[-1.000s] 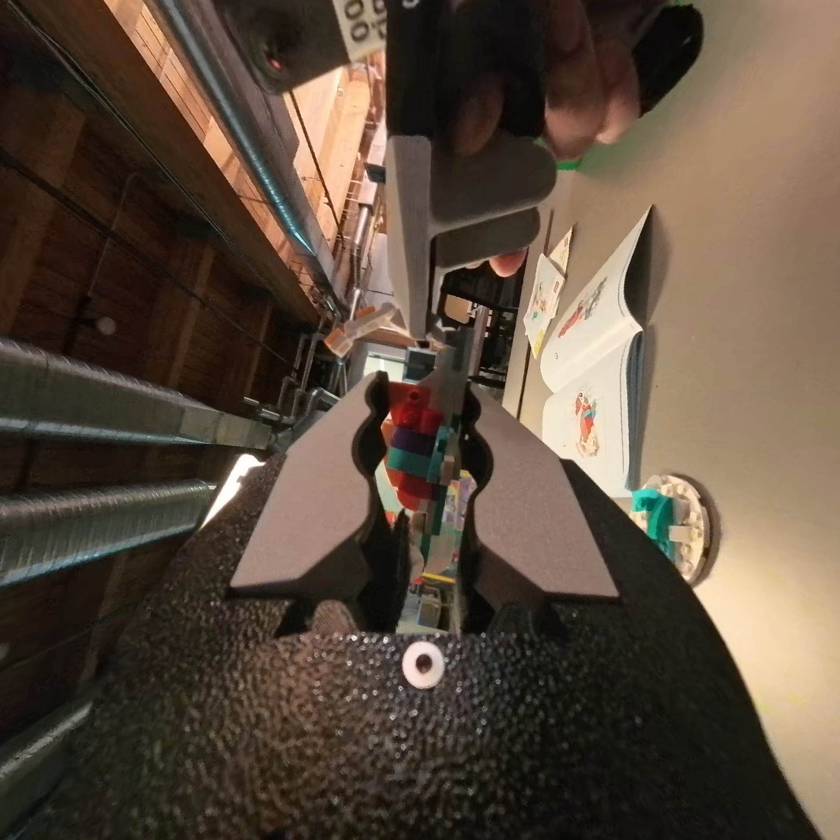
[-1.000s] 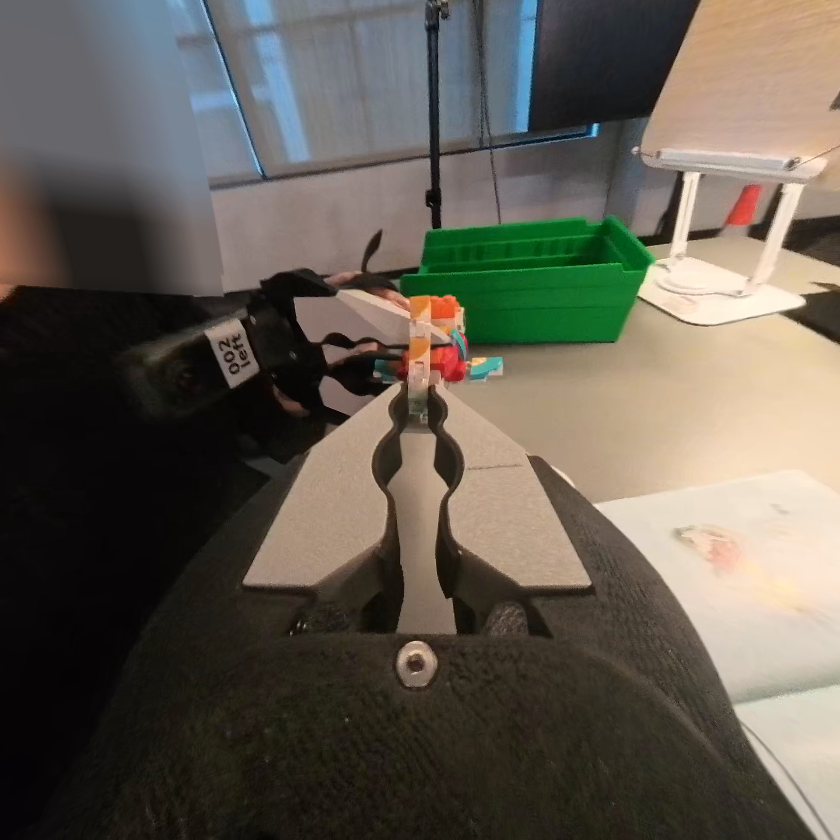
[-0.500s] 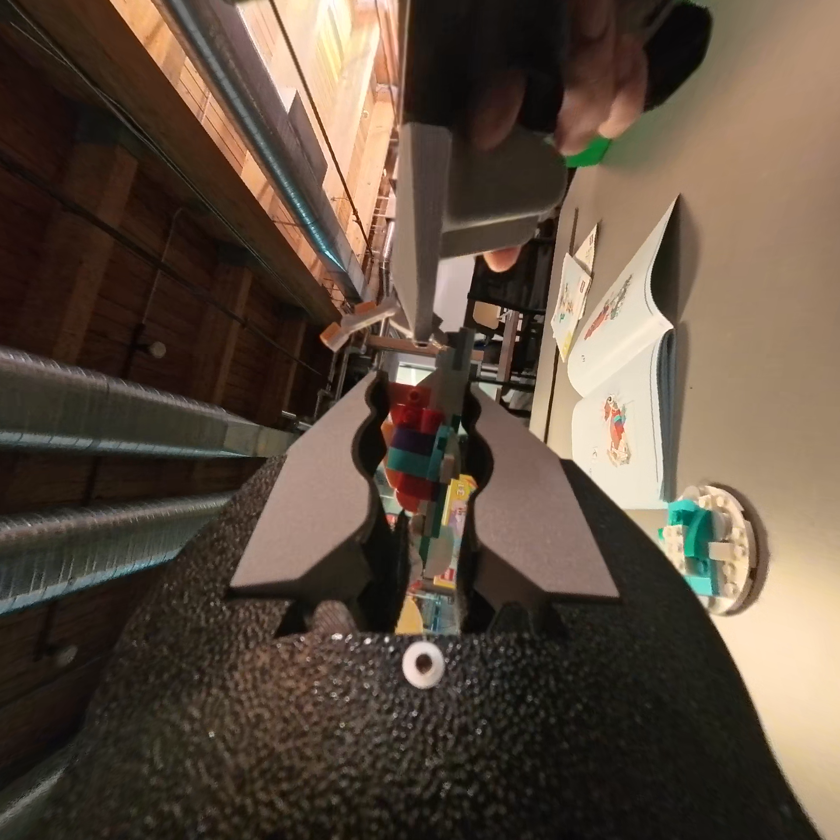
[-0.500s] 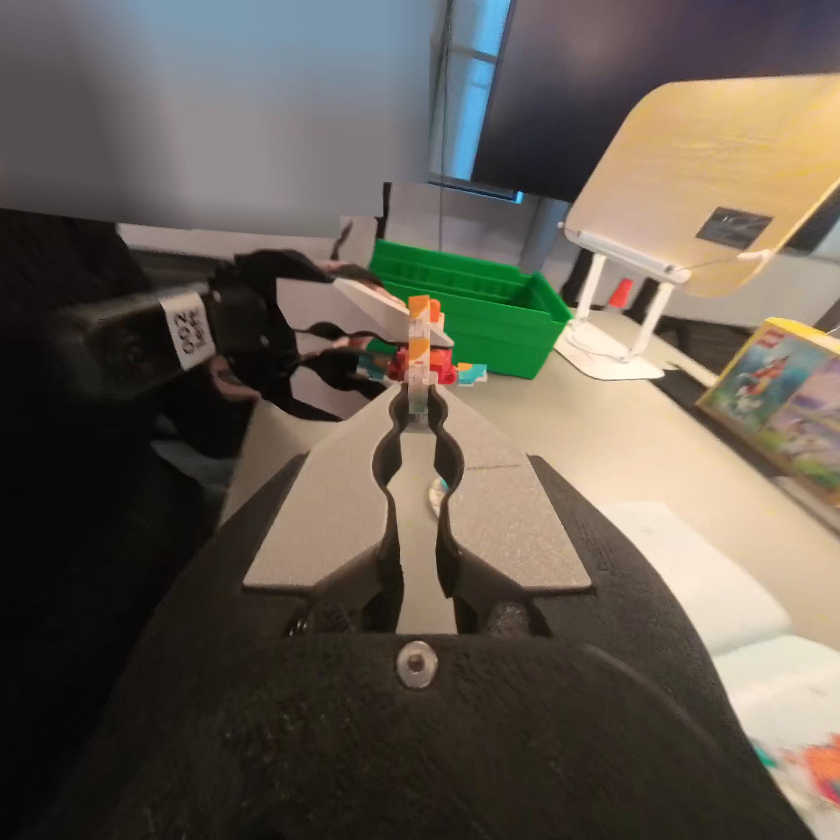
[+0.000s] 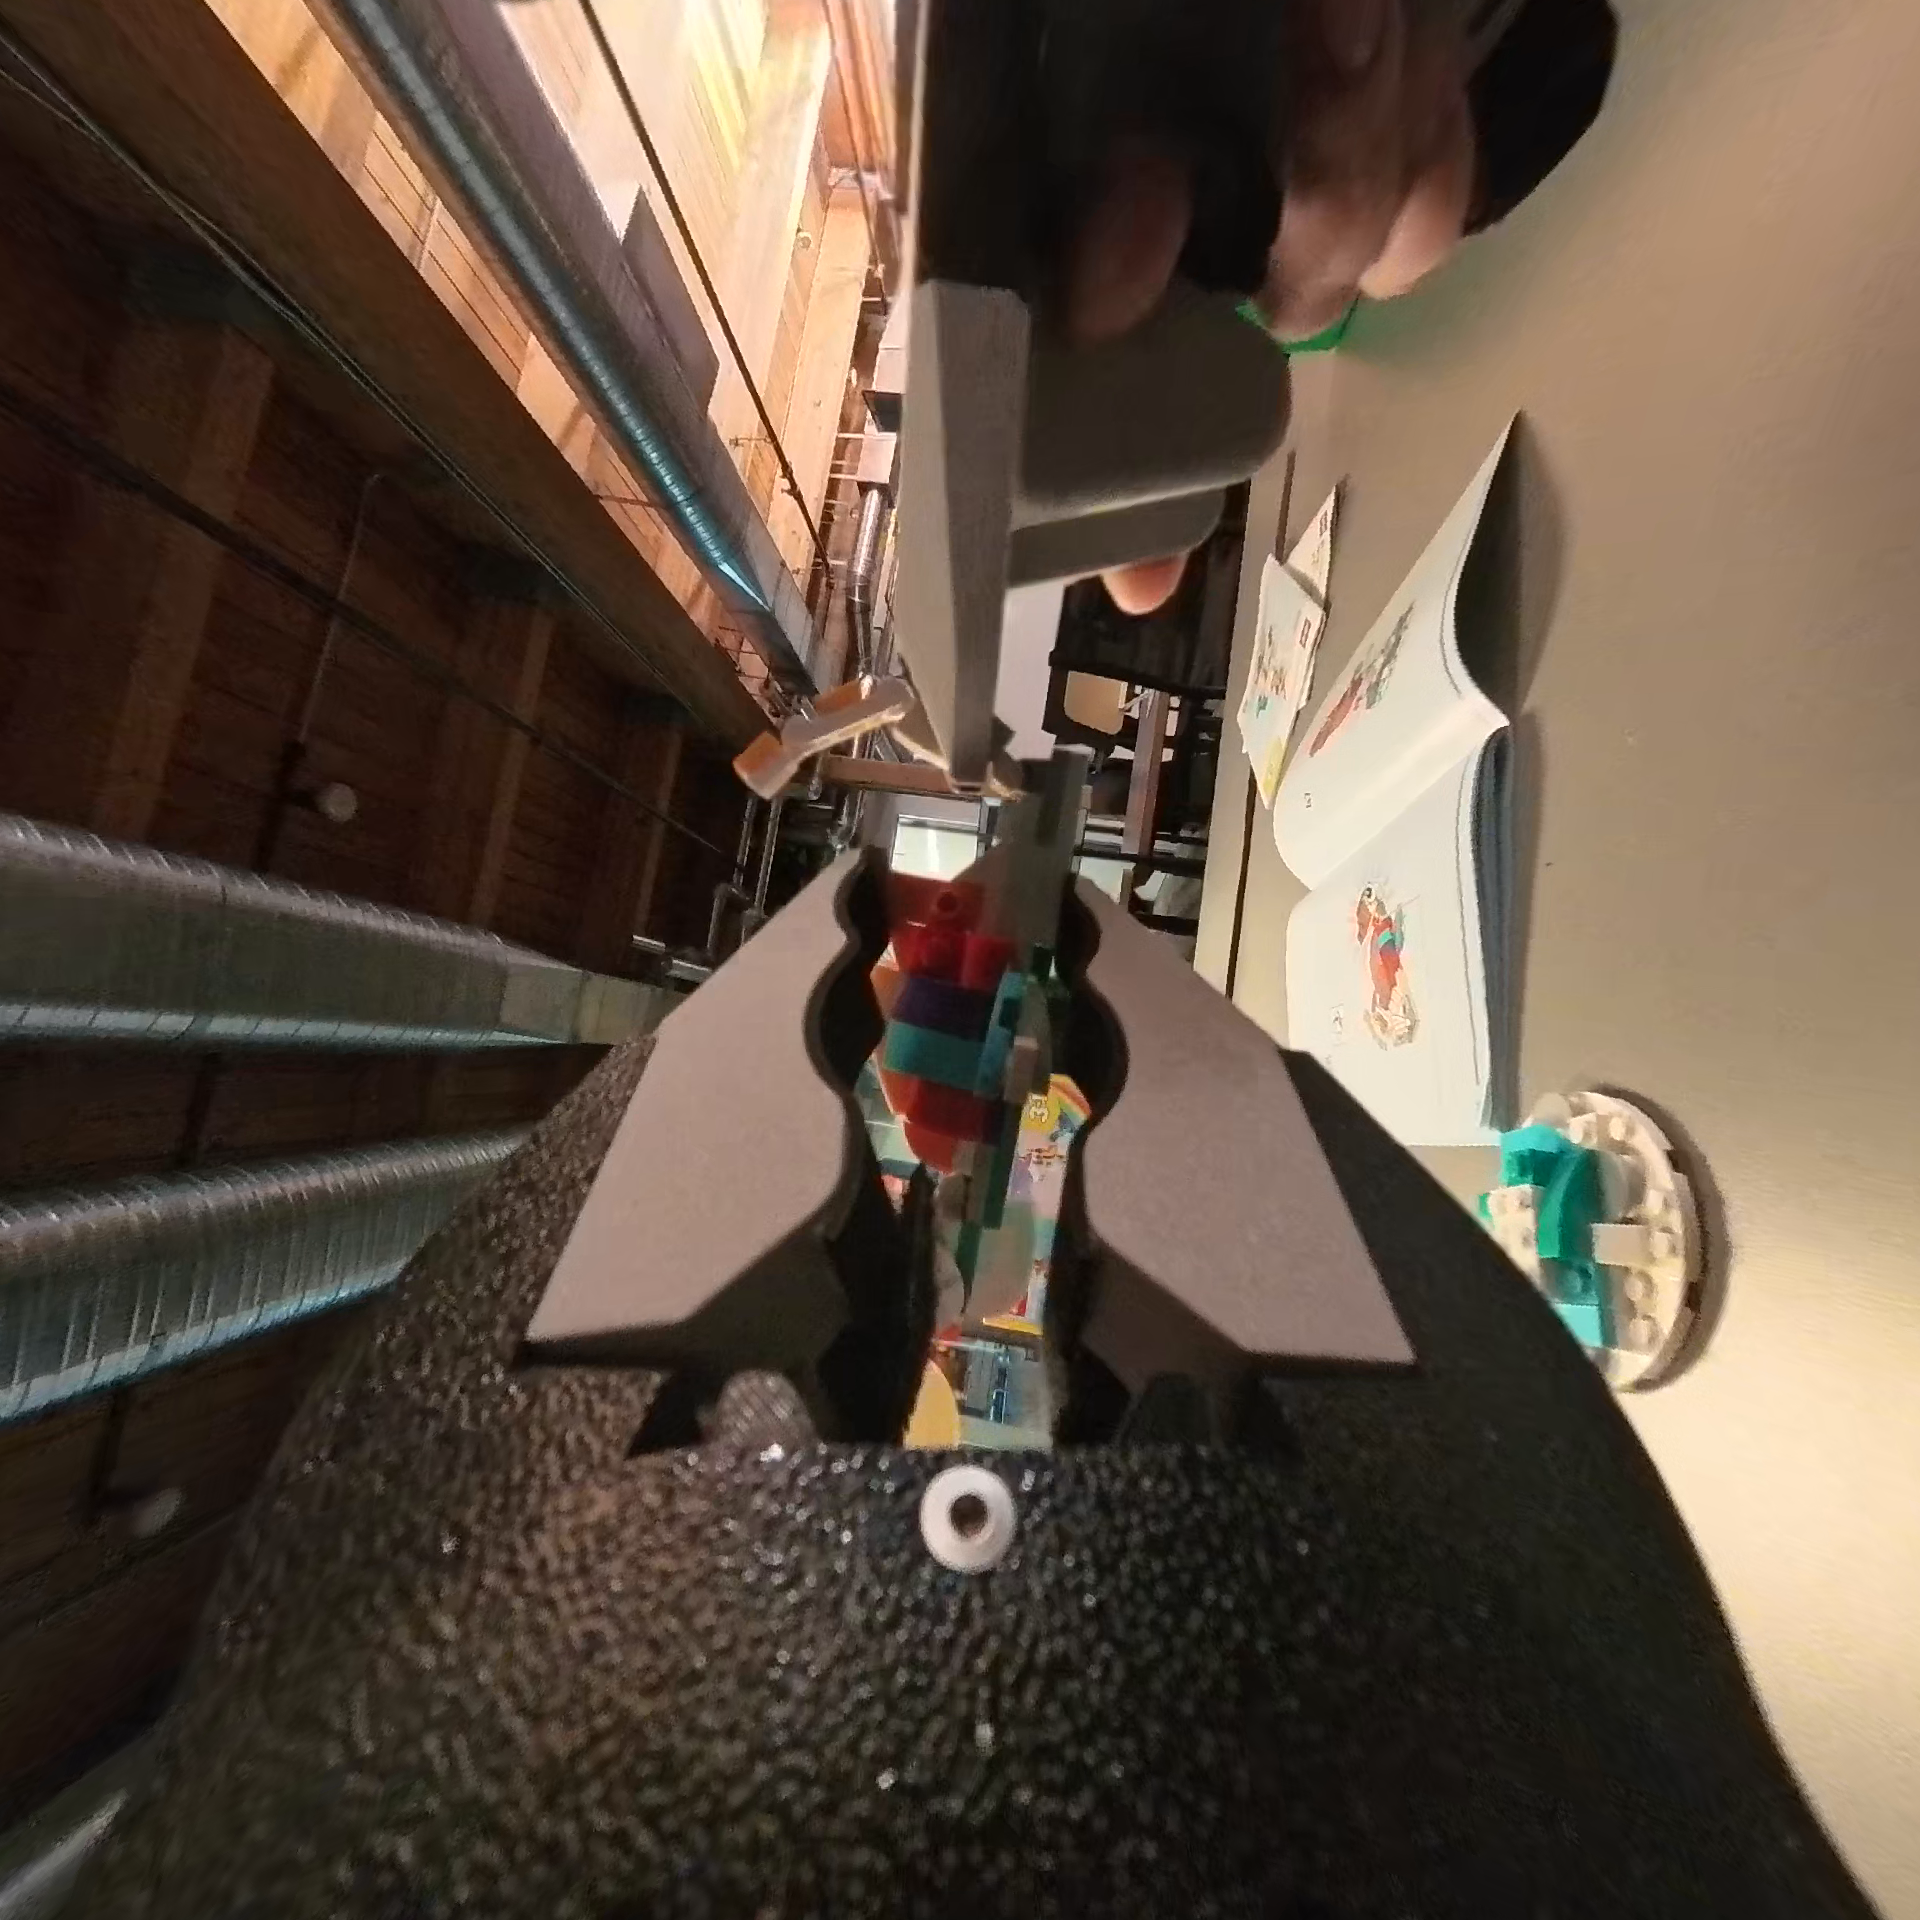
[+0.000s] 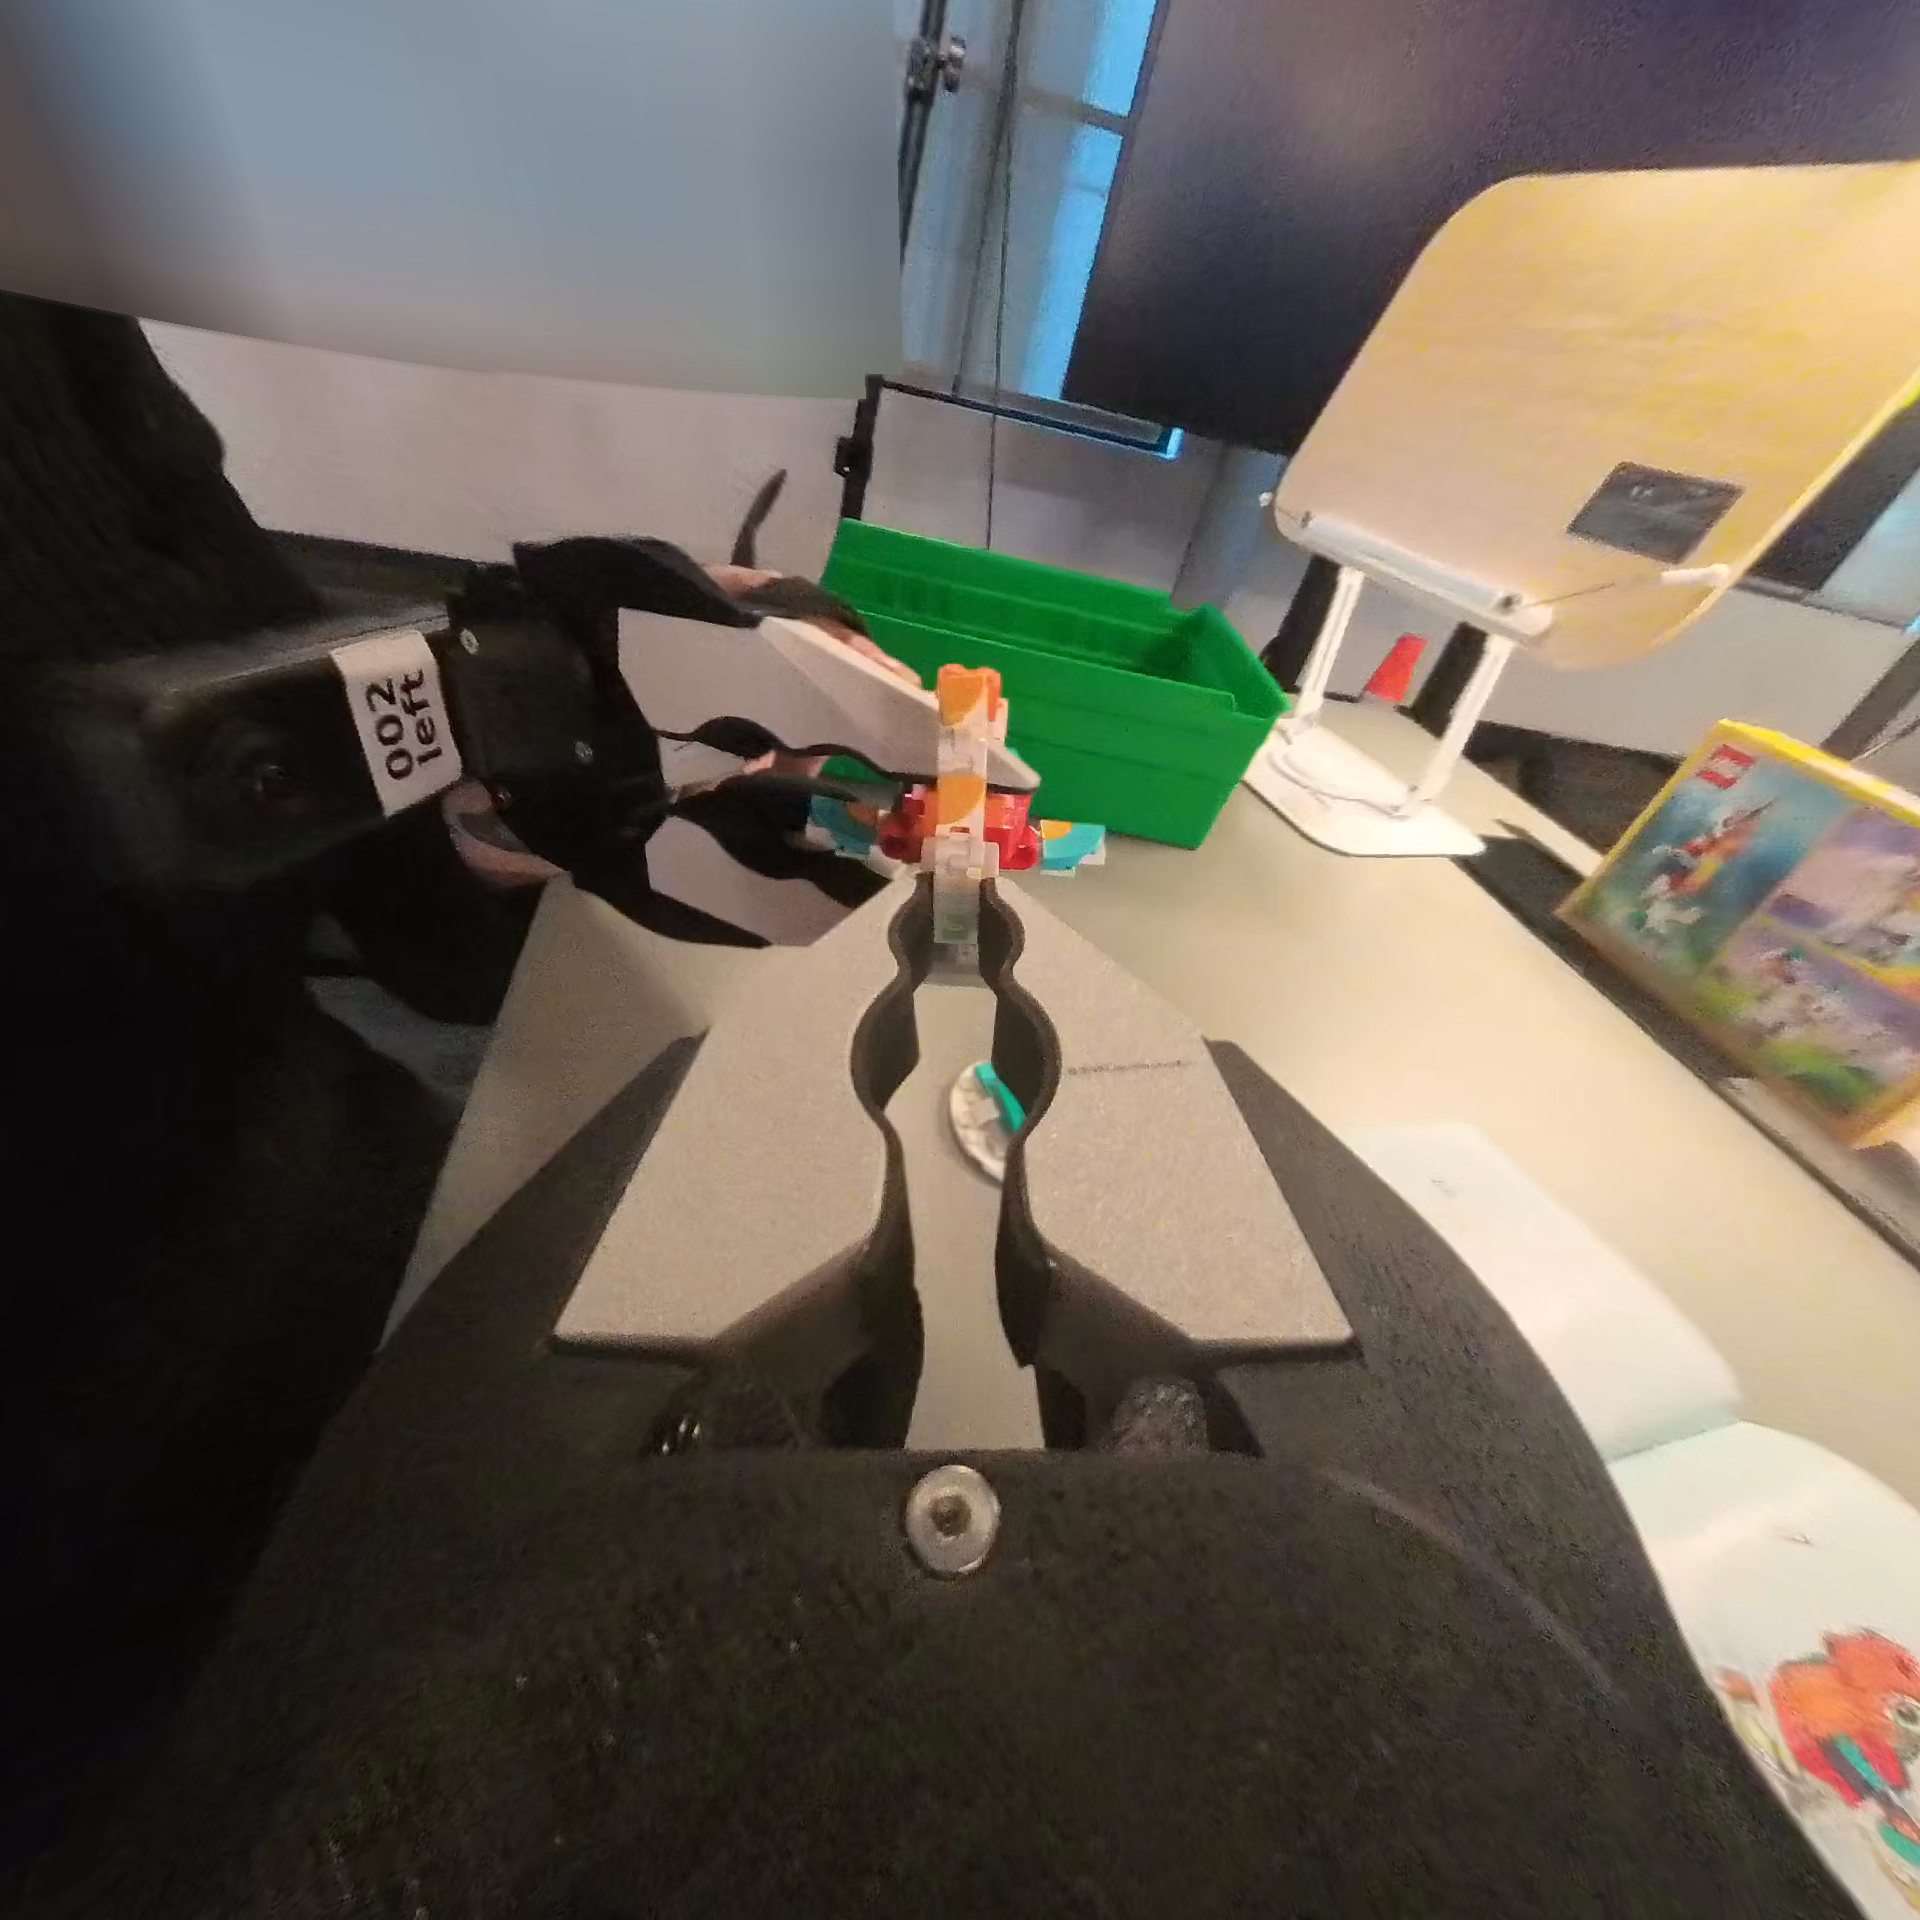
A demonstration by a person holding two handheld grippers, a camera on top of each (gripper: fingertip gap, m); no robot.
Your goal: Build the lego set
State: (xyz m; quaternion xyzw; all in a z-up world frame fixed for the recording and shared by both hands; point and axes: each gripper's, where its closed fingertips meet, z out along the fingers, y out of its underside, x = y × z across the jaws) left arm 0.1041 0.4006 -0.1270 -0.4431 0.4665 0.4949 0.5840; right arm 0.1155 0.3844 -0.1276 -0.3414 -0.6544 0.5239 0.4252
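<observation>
Since the earlier frames the right wrist view has swung rightward: a boxed set (image 6: 1766, 935) now shows at the right edge and the green bin (image 6: 1049, 686) sits further left. In the left wrist view the open booklet (image 5: 1392, 790) and the round white plate (image 5: 1631, 1236) have shifted only slightly.

The model (image 6: 961, 810), a red, orange, teal and white brick assembly, is held in the air above the surface (image 6: 1351, 966), between the two tools. The left gripper (image 5: 977, 894) has its fingers clamped on the model's red, purple and teal body. The right gripper (image 6: 956, 914) has its fingers closed on the white lower end of the model's upright orange-and-white strip.

The surface is plain grey-beige. On it lie the booklet, opened flat, a loose leaflet (image 5: 1283, 655) beyond it, and the plate with teal and white bricks, just beside the booklet. The bin stands toward the far edge, near a white stand (image 6: 1382, 769) carrying a tilted pale wooden board (image 6: 1621, 395). The boxed set stands at the surface's right side.

Room: a dark screen (image 6: 1351, 187) and window behind the bin; in the left wrist view, timber ceiling boards (image 5: 260, 416) and metal ducts (image 5: 249, 966).
</observation>
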